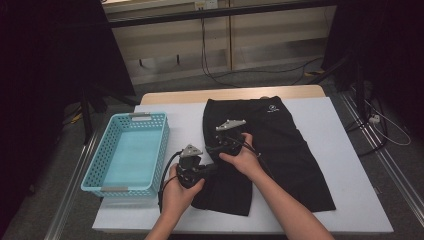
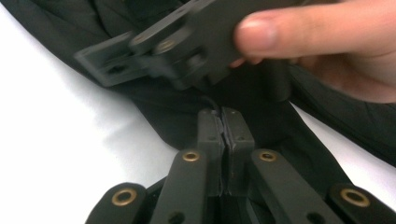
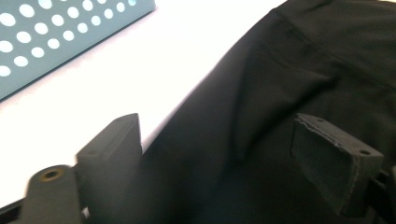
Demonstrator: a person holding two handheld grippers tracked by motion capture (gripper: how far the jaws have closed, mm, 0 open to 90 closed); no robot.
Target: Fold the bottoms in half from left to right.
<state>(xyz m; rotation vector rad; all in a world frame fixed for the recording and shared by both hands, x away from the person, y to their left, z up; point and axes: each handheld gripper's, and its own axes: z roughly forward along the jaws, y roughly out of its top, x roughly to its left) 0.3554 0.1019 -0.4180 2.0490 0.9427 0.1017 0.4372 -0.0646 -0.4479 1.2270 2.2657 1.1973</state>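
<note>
A black garment (image 1: 285,150) lies spread on the white table (image 1: 345,150), its lower left part folded over. My left gripper (image 1: 211,168) is at that left edge, jaws pressed together (image 2: 225,114) with a thin fold of the black cloth (image 2: 163,116) pinched at their tips. Just beyond it, my right gripper (image 1: 218,143) hovers low over the garment (image 3: 280,70); its jaws stand wide apart (image 3: 219,135) with nothing between them except the cloth lying underneath. The right gripper (image 2: 187,42) and the hand on it cross the top of the left gripper view.
A light blue perforated basket (image 1: 150,118) stands on the table's left side, its wall (image 3: 56,42) close to the right gripper. White tabletop (image 3: 140,60) separates basket and garment. Cables lie on the floor beyond the table.
</note>
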